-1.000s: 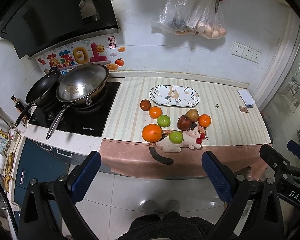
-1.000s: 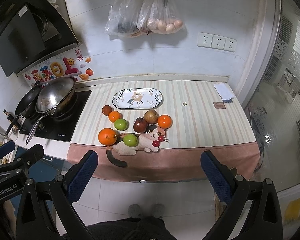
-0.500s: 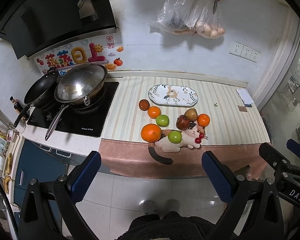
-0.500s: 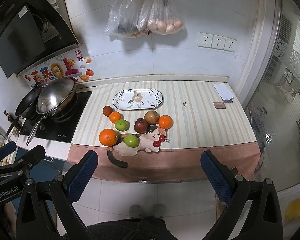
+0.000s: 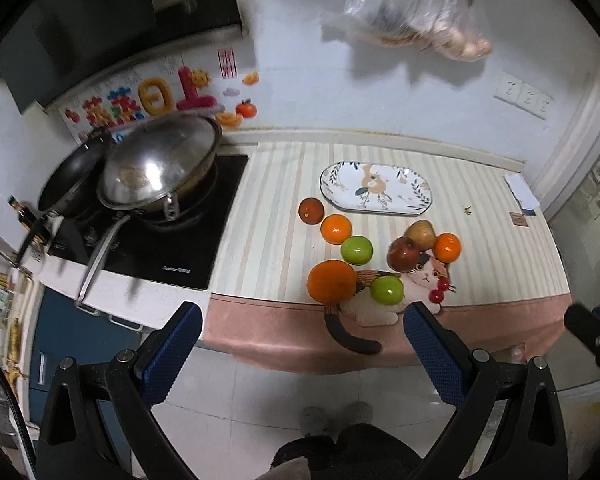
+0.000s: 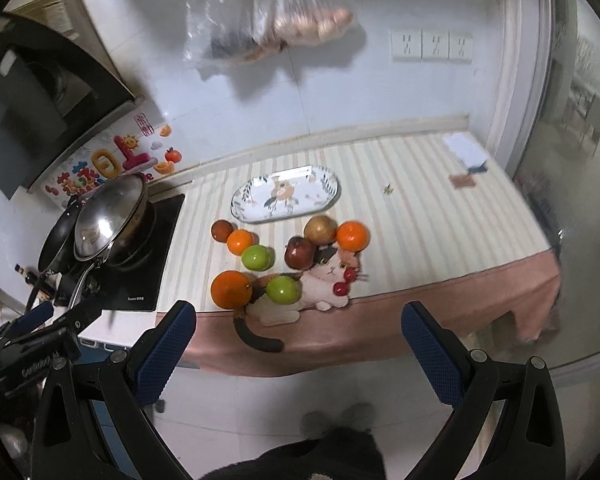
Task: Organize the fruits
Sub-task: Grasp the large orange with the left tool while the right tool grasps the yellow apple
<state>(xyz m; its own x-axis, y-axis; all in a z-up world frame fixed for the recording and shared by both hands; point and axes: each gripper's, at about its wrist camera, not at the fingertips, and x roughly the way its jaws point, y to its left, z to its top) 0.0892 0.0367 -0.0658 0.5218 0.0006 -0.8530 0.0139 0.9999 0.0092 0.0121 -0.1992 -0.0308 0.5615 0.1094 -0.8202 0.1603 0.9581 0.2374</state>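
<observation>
A person stands before a kitchen counter (image 5: 500, 248) with a two-finger tool in each hand, both held back over the floor, short of the counter's front edge. The left gripper (image 5: 300, 344) has its blue-padded fingers (image 5: 172, 354) spread wide and holds nothing; the right gripper (image 6: 298, 344) is likewise spread wide and empty.

The fruit sits in a loose cluster near the front edge of the striped counter cover, just ahead of an oval patterned plate (image 5: 376, 188) that lies bare toward the back wall. A large orange (image 5: 331, 282) rests closest to the front edge, beside a green apple (image 5: 387, 290) that lies on a cat-shaped mat (image 5: 412, 284), whose dark tail hangs over the edge. Behind them run a second green apple (image 5: 357, 250), a small orange (image 5: 335, 229) and a dark reddish-brown fruit (image 5: 311, 211), in a line slanting back toward the plate's left end. To the right, a red apple (image 5: 402, 253), a brownish pear-like fruit (image 5: 420, 234) and another orange (image 5: 446, 247) sit bunched together at the cat's head.

At the counter's left end, a lidded steel pan (image 5: 160, 168) stands on the black cooktop. Plastic bags (image 6: 268, 20) hang on the tiled wall above.
</observation>
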